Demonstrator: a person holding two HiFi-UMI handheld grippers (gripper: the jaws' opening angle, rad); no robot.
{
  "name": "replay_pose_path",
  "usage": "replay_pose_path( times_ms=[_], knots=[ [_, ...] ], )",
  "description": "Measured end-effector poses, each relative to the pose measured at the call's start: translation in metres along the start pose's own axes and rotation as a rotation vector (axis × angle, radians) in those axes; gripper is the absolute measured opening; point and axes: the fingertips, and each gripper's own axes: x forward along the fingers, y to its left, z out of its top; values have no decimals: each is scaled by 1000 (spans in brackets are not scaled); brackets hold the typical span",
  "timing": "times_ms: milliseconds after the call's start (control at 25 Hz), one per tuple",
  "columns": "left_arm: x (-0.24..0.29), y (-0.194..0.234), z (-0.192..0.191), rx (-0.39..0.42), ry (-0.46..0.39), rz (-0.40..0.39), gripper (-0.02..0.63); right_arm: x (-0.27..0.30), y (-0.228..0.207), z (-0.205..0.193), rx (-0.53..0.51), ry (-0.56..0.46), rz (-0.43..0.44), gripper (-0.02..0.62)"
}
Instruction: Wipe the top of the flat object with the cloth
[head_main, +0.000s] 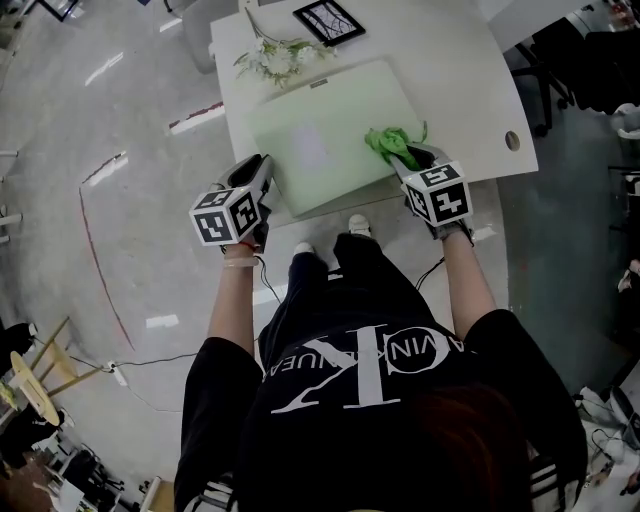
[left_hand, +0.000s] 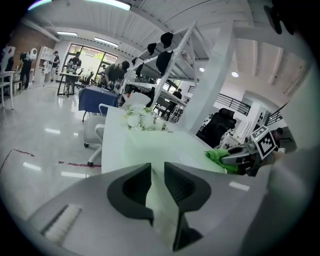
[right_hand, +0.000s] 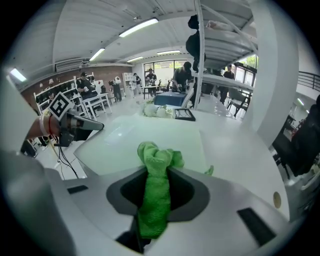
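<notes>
A pale green flat object (head_main: 335, 130) lies on the white table (head_main: 455, 70). My left gripper (head_main: 262, 172) sits at its near left corner, and in the left gripper view the jaws (left_hand: 157, 172) are shut on the slab's edge (left_hand: 165, 145). The right gripper (head_main: 405, 158) rests over the object's near right part, shut on a bunched bright green cloth (head_main: 393, 143). In the right gripper view the cloth (right_hand: 157, 155) stands up between the fingers (right_hand: 157, 175) and lies on the flat object (right_hand: 135, 137). The left gripper (right_hand: 95, 126) shows at that view's left.
White flowers (head_main: 275, 58) and a black picture frame (head_main: 328, 20) lie at the table's far side, beyond the flat object. A round hole (head_main: 512, 140) is in the table's right edge. A white chair (left_hand: 95, 135) stands left of the table.
</notes>
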Motion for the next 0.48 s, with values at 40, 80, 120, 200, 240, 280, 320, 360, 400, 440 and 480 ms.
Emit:
replay_pose_path(
  times_ms=[40, 80, 120, 200, 240, 280, 320, 360, 400, 440, 480],
  knots=[
    [0, 0, 0, -1, -1, 2, 91, -1, -5, -1, 5, 0, -7, 84],
    [0, 0, 0, -3, -2, 3, 91, -2, -11, -3, 11, -1, -14, 84],
    [0, 1, 0, -4, -3, 4, 91, -3, -17, -4, 18, -2, -22, 84],
    [0, 1, 0, -6, -8, 4, 91, -5, -29, -7, 36, -4, -38, 84],
    [0, 1, 0, -7, -11, 4, 91, -6, -35, -9, 47, -5, -49, 84],
    [1, 1, 0, -9, -12, 4, 91, -7, -42, -10, 58, -5, -62, 84],
    [1, 1, 0, -10, -13, 5, 92, -8, -48, -12, 69, -6, -77, 84],
    [1, 2, 0, -10, -13, 6, 91, -9, -53, -13, 77, -7, -91, 84],
    [1, 2, 0, -11, -14, 7, 91, -10, -58, -15, 83, -9, -101, 84],
    [1, 1, 0, -12, -16, 7, 91, -10, -61, -16, 88, -11, -106, 84],
    [0, 1, 0, -15, -18, 8, 91, -11, -63, -16, 94, -13, -109, 84]
  ],
)
